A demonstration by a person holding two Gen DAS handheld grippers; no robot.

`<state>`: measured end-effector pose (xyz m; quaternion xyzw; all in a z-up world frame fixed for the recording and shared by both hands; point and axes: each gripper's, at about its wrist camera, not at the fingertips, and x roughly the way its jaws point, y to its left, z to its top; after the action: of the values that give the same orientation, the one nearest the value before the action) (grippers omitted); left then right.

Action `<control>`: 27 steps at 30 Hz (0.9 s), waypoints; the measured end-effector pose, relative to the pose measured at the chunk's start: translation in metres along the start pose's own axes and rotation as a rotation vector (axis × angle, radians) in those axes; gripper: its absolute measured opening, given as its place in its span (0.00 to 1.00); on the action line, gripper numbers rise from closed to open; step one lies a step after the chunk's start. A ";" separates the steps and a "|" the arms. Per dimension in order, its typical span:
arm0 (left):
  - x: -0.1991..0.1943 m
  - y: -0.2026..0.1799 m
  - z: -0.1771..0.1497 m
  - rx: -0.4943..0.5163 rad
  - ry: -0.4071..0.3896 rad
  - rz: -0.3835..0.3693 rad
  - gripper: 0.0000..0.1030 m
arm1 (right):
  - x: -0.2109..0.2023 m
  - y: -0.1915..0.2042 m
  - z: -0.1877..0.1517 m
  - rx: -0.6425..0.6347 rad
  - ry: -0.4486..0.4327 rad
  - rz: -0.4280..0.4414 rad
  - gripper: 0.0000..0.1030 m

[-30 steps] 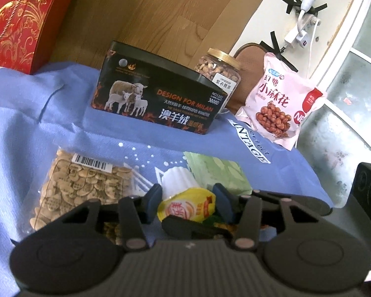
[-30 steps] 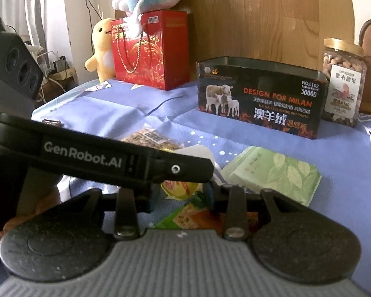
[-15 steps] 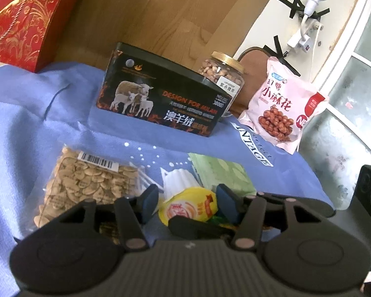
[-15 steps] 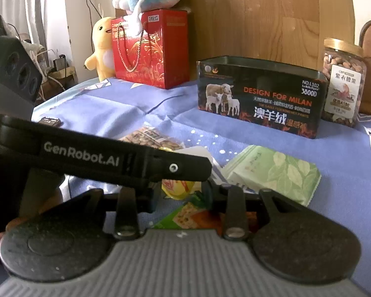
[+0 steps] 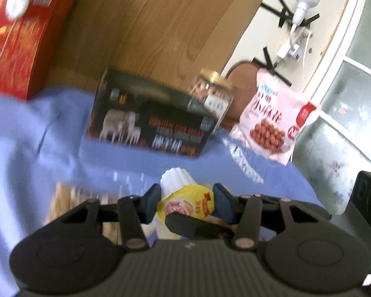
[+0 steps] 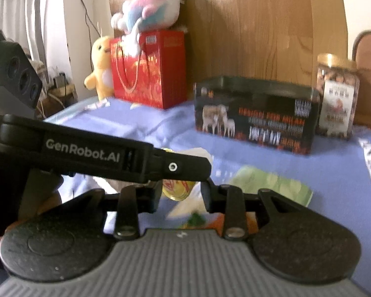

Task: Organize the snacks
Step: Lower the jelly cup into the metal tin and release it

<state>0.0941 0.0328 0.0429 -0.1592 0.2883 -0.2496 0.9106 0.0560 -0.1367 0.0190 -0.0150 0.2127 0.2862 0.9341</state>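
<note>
My left gripper (image 5: 185,199) is shut on a yellow-and-white snack packet (image 5: 185,205) and holds it above the blue cloth. The packet also shows in the right wrist view (image 6: 178,186), under the left gripper's arm. My right gripper (image 6: 180,195) is open, its jaws apart on either side of that packet, low over an orange snack packet (image 6: 197,220). A black open tin box (image 5: 150,121) with sheep on it stands ahead; it also shows in the right wrist view (image 6: 254,116). A seed bag (image 5: 61,205) and a green packet (image 6: 272,185) lie on the cloth.
A nut jar (image 5: 212,94) and a pink snack bag (image 5: 272,121) stand right of the box. A red gift bag (image 6: 148,69) with plush toys stands at the back left. A wooden board rises behind the table.
The left gripper has lifted the yellow packet and moved forward towards the black box; the view is blurred by motion. The right gripper has stayed almost still.
</note>
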 end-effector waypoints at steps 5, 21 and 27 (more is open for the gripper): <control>0.015 -0.007 0.054 0.031 -0.045 0.027 0.45 | 0.014 -0.020 0.043 -0.020 -0.057 -0.007 0.36; 0.133 -0.005 0.117 0.119 -0.029 0.240 0.52 | 0.094 -0.109 0.084 0.173 -0.026 -0.170 0.37; 0.127 -0.008 0.114 0.130 -0.043 0.300 0.55 | 0.071 -0.111 0.076 0.236 -0.051 -0.162 0.37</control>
<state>0.2499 -0.0264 0.0793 -0.0604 0.2725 -0.1253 0.9520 0.1988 -0.1807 0.0485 0.0852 0.2194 0.1829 0.9545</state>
